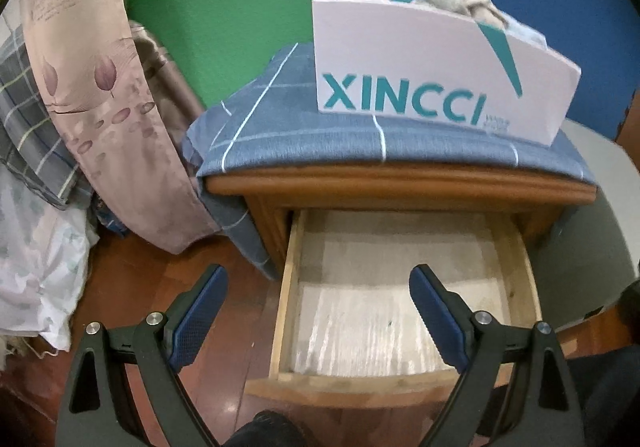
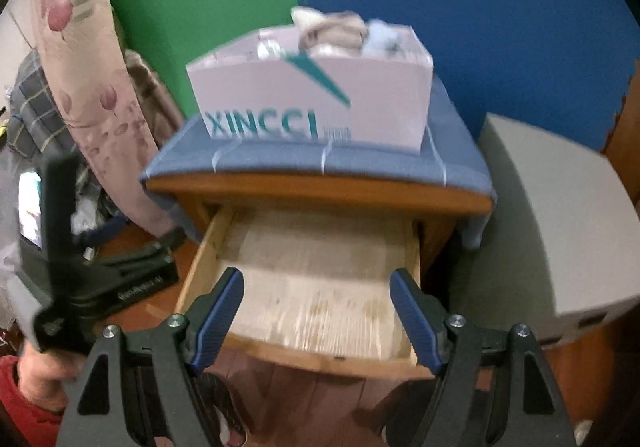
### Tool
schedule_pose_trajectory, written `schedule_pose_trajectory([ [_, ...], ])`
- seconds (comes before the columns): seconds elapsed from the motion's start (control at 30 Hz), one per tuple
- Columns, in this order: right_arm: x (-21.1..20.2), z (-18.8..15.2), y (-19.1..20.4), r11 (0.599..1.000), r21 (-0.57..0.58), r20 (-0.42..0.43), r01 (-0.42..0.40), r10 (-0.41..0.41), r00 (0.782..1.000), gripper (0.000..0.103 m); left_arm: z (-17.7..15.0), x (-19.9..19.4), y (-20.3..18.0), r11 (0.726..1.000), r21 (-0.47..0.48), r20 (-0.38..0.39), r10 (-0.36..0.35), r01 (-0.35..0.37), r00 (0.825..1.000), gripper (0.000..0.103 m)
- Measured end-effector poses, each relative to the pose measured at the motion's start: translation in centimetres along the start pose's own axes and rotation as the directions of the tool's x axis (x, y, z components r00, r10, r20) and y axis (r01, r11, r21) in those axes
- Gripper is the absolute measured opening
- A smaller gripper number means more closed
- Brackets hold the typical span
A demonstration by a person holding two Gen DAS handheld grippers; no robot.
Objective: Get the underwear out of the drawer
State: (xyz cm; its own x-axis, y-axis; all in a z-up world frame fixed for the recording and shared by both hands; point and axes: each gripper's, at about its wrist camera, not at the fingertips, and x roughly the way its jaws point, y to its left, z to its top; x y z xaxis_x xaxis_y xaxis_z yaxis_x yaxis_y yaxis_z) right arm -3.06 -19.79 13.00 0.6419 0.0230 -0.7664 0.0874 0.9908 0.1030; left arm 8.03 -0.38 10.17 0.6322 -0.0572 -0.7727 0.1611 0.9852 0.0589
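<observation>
Right wrist view: both tools, the right tool [image 2: 316, 311] and left tool [image 1: 318, 307], hang apart and empty over the open, bare drawer [image 2: 412, 243], while underwear [image 2: 336, 33] fills the white box [image 2: 380, 103] near the nightstand's rear edge, apparently leaving only closing.

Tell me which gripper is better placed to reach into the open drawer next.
Right. The right gripper is open and centred over the drawer. The left gripper, also open, sits off to one side, one finger over the floor. The drawer looks bare, though.
</observation>
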Motion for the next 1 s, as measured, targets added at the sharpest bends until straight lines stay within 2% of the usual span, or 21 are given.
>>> schedule_pose_trajectory([
  [0.13, 1.1, -1.9, 0.2, 0.999, -0.006, -0.014, 0.041, -0.041, 0.999, 0.077, -1.6, -0.2, 0.1, 0.999, -0.026, -0.032, -0.022, 0.021, 0.999, 0.091],
  [0.33, 2.7, -3.3, 0.6, 0.999, 0.000, -0.049, 0.039, -0.039, 0.998, 0.077, -3.6, -0.5, 0.2, 0.999, -0.039, -0.062, -0.016, 0.013, 0.998, 0.091],
  [0.67, 3.6, -3.8, 0.6, 0.999, 0.003, -0.061, 0.049, -0.049, 0.997, 0.077, -3.8, 0.6, -0.6, 1.000, -0.022, -0.094, -0.011, 0.009, 0.996, 0.091],
  [1.0, 4.0, -4.1, 0.8, 0.999, 0.002, -0.075, 0.052, -0.052, 0.996, 0.077, -4.0, 0.6, -0.8, 1.000, -0.012, -0.090, -0.006, 0.005, 0.996, 0.091],
])
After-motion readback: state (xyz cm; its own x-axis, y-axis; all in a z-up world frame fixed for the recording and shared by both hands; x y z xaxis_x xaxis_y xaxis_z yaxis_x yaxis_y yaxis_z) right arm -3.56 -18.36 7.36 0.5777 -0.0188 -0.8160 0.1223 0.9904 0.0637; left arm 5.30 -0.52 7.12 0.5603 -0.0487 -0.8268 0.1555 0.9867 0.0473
